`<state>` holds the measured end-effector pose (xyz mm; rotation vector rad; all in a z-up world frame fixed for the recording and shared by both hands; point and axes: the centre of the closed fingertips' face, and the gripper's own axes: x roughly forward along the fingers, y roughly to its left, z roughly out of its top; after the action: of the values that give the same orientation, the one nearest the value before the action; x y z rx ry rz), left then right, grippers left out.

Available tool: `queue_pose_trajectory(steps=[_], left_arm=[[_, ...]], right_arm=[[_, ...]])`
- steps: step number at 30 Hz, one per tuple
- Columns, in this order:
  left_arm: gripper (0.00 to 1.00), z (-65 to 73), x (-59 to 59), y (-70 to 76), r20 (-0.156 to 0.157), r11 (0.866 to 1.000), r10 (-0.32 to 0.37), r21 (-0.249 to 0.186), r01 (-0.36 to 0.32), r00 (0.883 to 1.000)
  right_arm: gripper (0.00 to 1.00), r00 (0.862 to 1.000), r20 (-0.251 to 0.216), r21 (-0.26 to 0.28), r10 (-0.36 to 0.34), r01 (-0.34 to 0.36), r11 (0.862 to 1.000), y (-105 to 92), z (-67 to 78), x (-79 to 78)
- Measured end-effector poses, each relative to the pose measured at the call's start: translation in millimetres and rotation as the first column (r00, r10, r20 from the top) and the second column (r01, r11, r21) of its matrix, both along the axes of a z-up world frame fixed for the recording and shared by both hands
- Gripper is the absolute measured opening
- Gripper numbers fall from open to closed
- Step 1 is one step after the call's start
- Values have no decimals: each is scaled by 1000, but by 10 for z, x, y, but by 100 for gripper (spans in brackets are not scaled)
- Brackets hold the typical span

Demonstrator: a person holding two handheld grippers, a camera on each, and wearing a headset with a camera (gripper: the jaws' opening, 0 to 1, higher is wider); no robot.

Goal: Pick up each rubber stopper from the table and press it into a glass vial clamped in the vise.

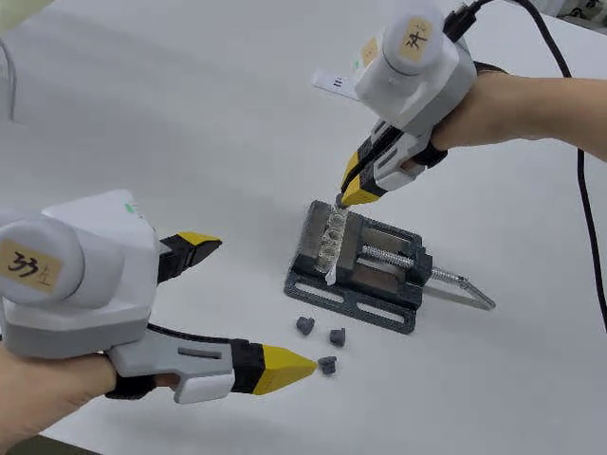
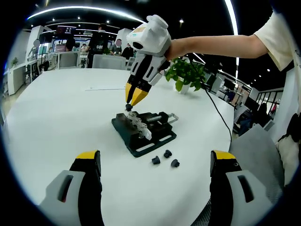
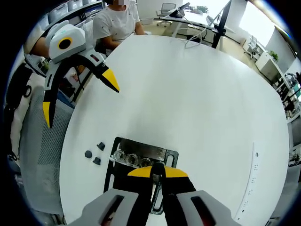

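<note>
A dark vise stands mid-table and clamps a row of clear glass vials. My right gripper hangs tip-down just over the far end of that row. It is shut on a small dark rubber stopper, also seen as the stopper between the tips. Three more grey stoppers lie loose in front of the vise. My left gripper is open near the front left, one tip close beside the nearest stopper. In its own view the left gripper frames the vise.
The vise's screw handle sticks out to the right. A white paper strip lies behind the right gripper, and a black cable trails across the table at the right. A potted plant stands at the table's far edge.
</note>
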<state>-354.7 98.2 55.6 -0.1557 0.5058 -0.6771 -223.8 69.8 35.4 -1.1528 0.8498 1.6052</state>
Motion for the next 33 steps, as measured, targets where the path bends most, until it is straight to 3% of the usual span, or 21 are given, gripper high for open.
queue_pose_trajectory(steps=[16, 22, 33], left_arm=[[97, -57, -16, -25, -15, 1000, -4, -6, 3, 1000], [96, -67, -22, -33, -19, 1000, -1, -11, 1, 1000], [96, -91, -54, -59, -29, 1000, -4, -20, 4, 1000]], right_arm=[[0, 1000, 2, 1, -12, 12, 1000, -9, -21, 30], [1, 999, 35, -16, 12, -11, 1000, -5, -30, 52], [0, 999, 31, -70, 14, -12, 998, 15, -52, 121]])
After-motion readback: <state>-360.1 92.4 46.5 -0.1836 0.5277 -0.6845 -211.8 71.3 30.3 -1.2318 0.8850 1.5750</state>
